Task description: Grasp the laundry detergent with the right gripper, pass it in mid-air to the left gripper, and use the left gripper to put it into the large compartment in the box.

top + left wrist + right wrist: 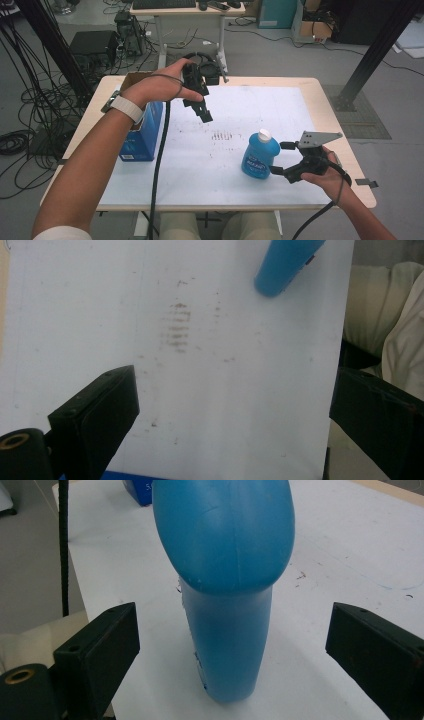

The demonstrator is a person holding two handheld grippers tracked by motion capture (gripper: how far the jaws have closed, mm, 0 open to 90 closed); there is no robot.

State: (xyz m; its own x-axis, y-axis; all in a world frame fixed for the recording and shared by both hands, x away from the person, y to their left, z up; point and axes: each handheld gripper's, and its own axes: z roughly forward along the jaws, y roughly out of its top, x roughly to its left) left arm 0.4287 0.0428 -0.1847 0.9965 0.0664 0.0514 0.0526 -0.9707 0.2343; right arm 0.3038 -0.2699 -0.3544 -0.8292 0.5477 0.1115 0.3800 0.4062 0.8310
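Observation:
A blue plastic bottle (259, 156) with a white cap (264, 134) stands upright on the white table top (200, 170), right of the middle. My right gripper (278, 157) is open just to the bottle's right, jaws pointing at it. In the right gripper view the bottle (225, 580) stands between and just beyond the spread jaws of this gripper (232, 625), untouched. My left gripper (205, 116) hangs above the table's back middle, tips pointing down. Its own view shows the left gripper (232, 385) wide open and empty over the bare surface, with the bottle (285, 262) at the top edge.
A blue carton (145, 135) stands at the table's left edge with an open cardboard box (134, 78) behind it. The left gripper's black cable (159, 160) runs down across the table's front left. Faint dark smudges (222, 135) mark the middle. Desks and cables lie beyond the table.

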